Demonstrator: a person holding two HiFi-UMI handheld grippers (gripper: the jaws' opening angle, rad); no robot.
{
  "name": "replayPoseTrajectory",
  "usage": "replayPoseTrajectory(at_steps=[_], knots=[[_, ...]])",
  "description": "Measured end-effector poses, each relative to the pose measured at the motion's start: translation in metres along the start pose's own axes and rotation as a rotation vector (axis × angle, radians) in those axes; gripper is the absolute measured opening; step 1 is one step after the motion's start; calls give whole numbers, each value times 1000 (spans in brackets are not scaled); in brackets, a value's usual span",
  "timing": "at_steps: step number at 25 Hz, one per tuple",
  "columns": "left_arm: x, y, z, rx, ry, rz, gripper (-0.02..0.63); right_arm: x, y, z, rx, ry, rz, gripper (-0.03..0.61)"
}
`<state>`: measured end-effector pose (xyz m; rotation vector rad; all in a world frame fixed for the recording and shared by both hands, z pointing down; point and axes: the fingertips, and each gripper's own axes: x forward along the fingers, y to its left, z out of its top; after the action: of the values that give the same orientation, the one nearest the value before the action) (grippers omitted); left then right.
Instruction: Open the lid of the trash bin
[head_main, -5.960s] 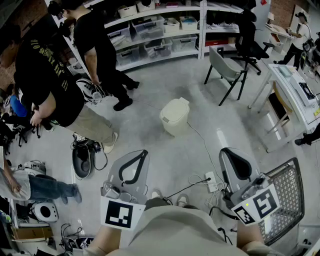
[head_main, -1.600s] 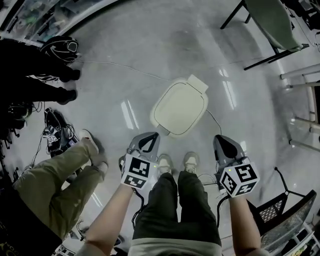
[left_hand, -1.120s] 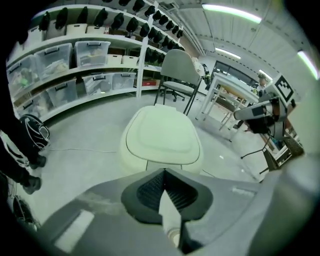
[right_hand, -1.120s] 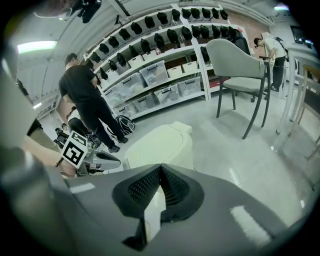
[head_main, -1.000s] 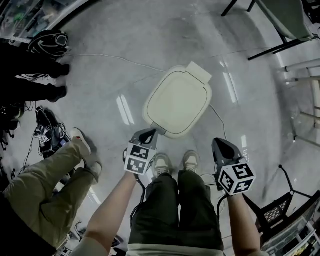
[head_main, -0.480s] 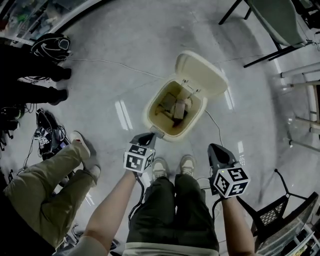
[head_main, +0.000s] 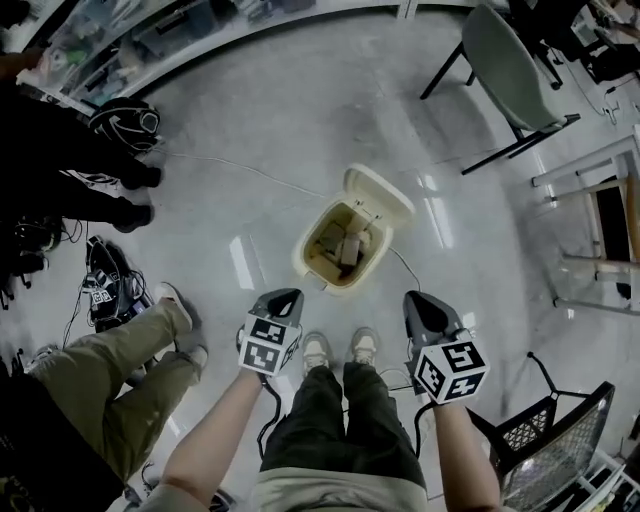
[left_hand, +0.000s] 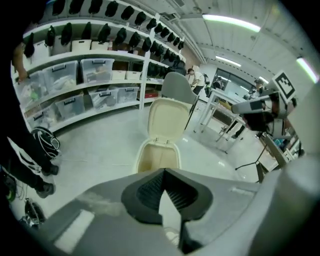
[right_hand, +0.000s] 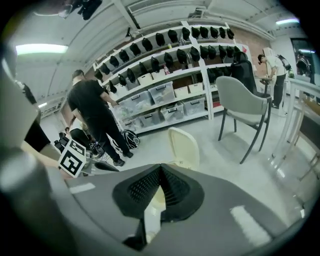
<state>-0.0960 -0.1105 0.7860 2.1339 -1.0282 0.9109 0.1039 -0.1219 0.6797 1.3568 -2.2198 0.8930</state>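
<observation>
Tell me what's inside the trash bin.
With the lid up, the trash bin shows a few brownish boxy pieces piled inside. The bottom beneath them is covered, and what they are is unclear.

Person's wearing dark green trousers (head_main: 335, 425) and pale sneakers (head_main: 316, 352). The grey left hand-held gripper (head_main: 288, 296) and right hand-held gripper (head_main: 413, 298) are sporting black-and-white marker cubes (head_main: 262, 352).

L hand-held gripper (head_main: 284, 296): jaws together, empty | R hand-held gripper (head_main: 416, 299): same | both pointing fwd
</observation>
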Motion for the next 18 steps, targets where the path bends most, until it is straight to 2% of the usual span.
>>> replayPoseTrajectory(at_steps=[5,8,12,18], knots=[[-80,-23,64,51,-92,6,3,-52,47,84,-62,-93,43,3],[-127,-30,103,53,-160,20,3,-84,70,124,-68,-148,60,3],[-183,-33,151,43,-235,37,3,-121,99,170,-83,-220,75,3],[-269,-49,213,115,-367,63,3,-177,139,228,-143,-325,103,3]])
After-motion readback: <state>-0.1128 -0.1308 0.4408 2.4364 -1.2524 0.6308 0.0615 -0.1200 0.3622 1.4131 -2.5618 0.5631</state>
